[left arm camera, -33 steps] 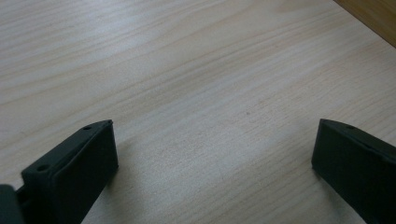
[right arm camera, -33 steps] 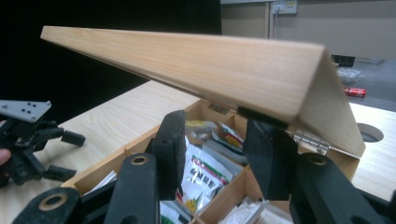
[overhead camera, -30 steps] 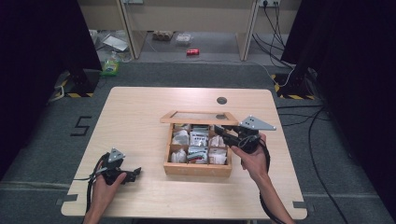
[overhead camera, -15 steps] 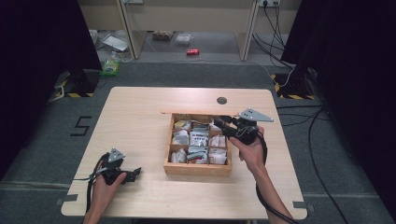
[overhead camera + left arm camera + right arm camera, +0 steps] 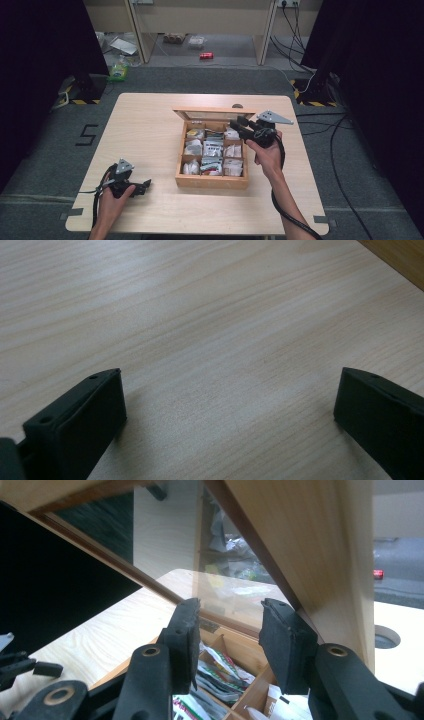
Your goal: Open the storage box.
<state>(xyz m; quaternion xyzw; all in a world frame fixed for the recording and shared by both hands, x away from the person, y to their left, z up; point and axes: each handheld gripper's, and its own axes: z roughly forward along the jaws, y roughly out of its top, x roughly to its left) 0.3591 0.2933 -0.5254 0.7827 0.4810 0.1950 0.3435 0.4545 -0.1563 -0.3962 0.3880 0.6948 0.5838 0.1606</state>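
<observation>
Resting at table's (image 5: 150,125) near-left edge, bare top all round: left gripper (image 5: 145,184), jaws wide, nothing between. Hovering over wooden box (image 5: 210,181), lid (image 5: 212,114) raised, compartments w/ packets (image 5: 214,148): right gripper (image 5: 234,123), jaws part-open, gripping nothing.

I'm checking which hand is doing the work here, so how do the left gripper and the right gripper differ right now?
The left gripper rests low on the bare table, clear of the wooden box; the right gripper is raised over the box's far right corner, by the glass lid. The left jaws stand wide; the right jaws sit narrower. Both are empty and hand-held.
</observation>
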